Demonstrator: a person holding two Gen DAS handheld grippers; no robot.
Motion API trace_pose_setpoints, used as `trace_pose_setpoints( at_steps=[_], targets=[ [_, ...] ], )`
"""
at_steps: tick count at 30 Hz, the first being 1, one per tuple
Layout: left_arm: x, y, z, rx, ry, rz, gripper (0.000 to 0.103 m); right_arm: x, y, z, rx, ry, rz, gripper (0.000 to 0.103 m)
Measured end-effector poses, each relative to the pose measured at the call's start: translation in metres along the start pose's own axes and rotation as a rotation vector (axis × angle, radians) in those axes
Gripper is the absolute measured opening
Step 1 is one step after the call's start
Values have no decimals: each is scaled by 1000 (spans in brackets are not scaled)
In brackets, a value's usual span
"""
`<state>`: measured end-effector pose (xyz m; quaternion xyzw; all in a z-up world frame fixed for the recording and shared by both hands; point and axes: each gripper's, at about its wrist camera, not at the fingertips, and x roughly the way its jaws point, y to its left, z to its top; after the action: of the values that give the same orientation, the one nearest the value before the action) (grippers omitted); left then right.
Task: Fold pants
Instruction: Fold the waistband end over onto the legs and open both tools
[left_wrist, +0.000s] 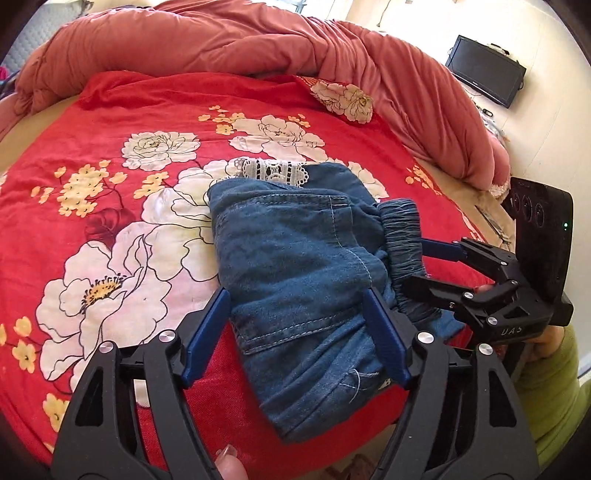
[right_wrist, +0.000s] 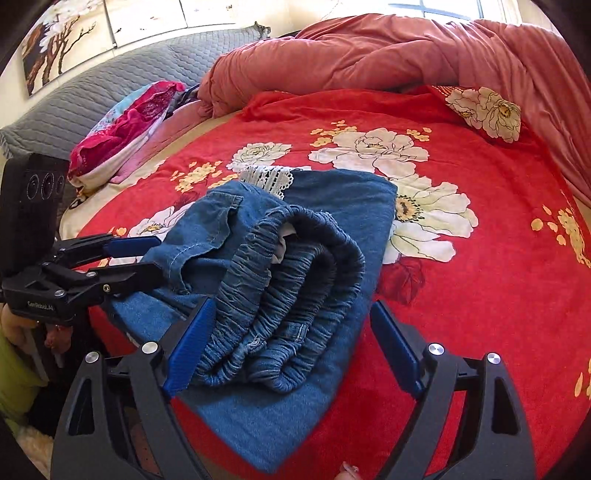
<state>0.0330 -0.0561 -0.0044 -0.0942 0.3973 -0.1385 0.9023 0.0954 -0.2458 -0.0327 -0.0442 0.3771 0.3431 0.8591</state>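
Observation:
Blue denim pants (left_wrist: 295, 258) lie folded into a compact bundle on the red floral bedspread (left_wrist: 110, 166), with a white lace trim (left_wrist: 273, 171) at the far edge. My left gripper (left_wrist: 295, 328) is open and straddles the near end of the bundle, one blue finger on each side. In the right wrist view the gathered elastic waistband (right_wrist: 280, 295) is rolled on top of the pants (right_wrist: 343, 206). My right gripper (right_wrist: 291, 339) is open around it; the left pad touches the band, the right pad stands clear. Each gripper also shows from the side in the other view: right gripper (left_wrist: 421, 269), left gripper (right_wrist: 155, 258).
A salmon-pink quilt (left_wrist: 258, 40) is bunched along the far side of the bed. A grey quilted headboard (right_wrist: 92, 88) and a pink patterned pillow (right_wrist: 125, 129) are at the left. A dark screen (left_wrist: 485, 70) hangs on the wall. A green sleeve (left_wrist: 546, 391) is at the right.

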Motion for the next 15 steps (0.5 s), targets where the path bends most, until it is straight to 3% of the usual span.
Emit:
trace_pose_setpoints(
  at_steps=[15],
  targets=[
    [-1, 3, -3, -14, 24, 7, 70, -18, 9, -3, 6, -48, -9, 84]
  ],
)
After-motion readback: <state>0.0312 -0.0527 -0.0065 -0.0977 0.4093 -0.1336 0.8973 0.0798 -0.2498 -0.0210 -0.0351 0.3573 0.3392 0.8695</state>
